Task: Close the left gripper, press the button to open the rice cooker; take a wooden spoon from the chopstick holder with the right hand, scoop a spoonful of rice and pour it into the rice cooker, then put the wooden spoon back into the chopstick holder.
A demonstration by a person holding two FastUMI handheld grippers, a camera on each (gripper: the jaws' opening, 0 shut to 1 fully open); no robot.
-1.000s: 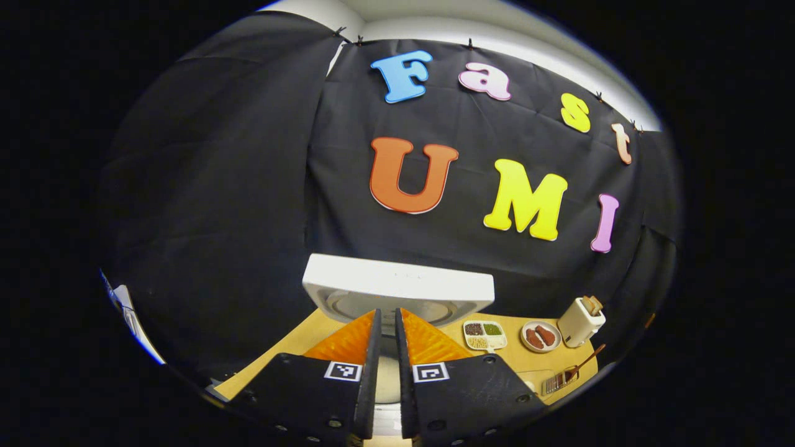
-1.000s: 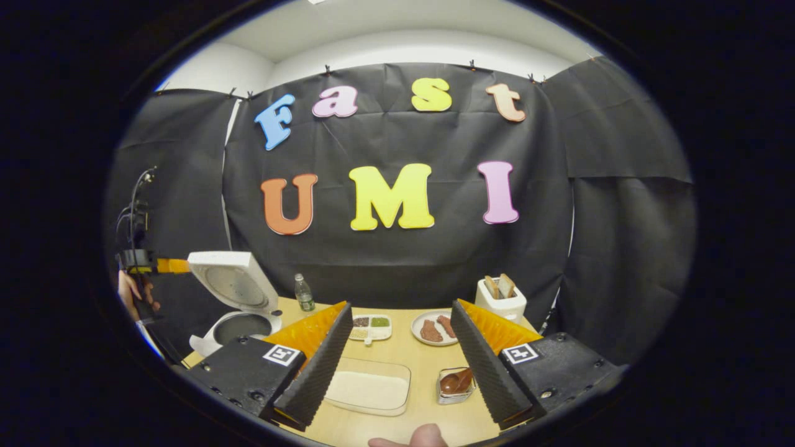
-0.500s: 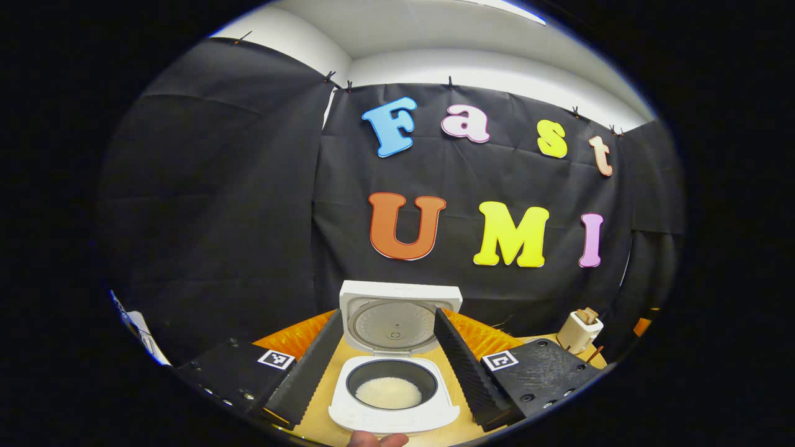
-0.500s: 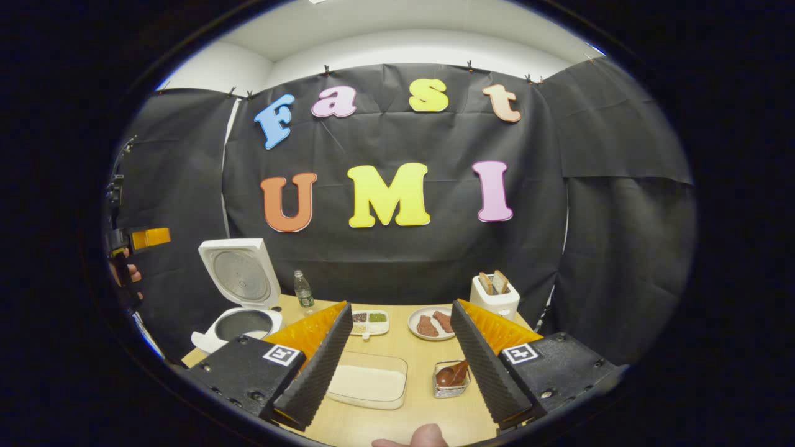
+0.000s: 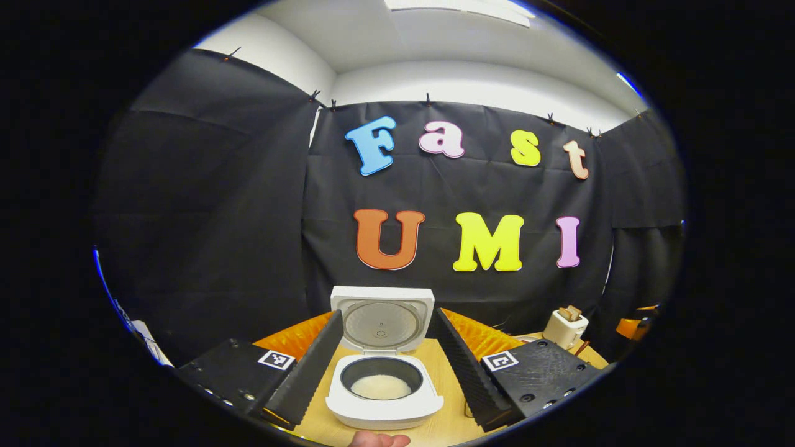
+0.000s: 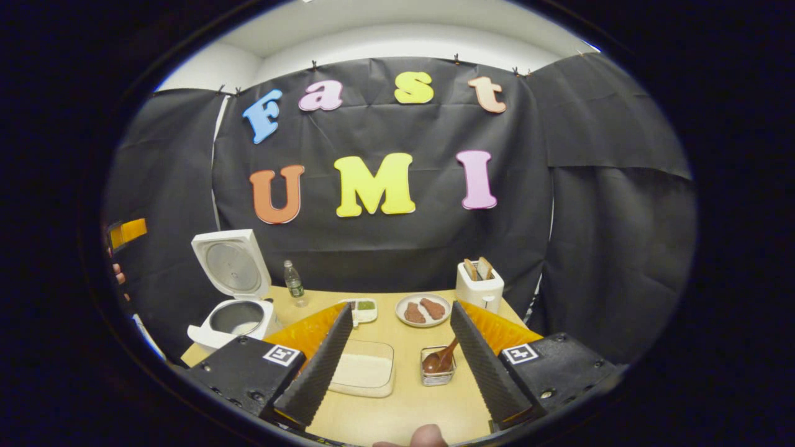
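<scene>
The white rice cooker [image 5: 384, 400] stands with its lid [image 5: 382, 323] raised, and white rice lies in its pot [image 5: 381, 386]. My left gripper [image 5: 386, 313] is open, hanging above and short of the cooker with nothing between its fingers. In the right gripper view the cooker [image 6: 233, 313] is at the far left, with the left gripper [image 6: 127, 231] above and to the left of it. My right gripper [image 6: 402, 307] is open and empty above the table. Ahead of it, the brown wooden spoon [image 6: 438, 359] rests in the metal chopstick holder [image 6: 437, 376]. A clear tray of rice [image 6: 363, 372] lies left of the holder.
On the wooden table [image 6: 404, 410] a water bottle [image 6: 292, 282], a divided condiment dish [image 6: 362, 307], a plate of meat [image 6: 422, 309] and a toaster [image 6: 478, 285] with bread stand toward the back. The toaster [image 5: 564, 326] is right of the cooker. A thumb [image 6: 428, 436] shows at the bottom edge.
The left gripper went from shut to open and drew back from the cooker, whose lid now stands fully raised. The right gripper shifted a little, still open; the spoon holder sits farther off.
</scene>
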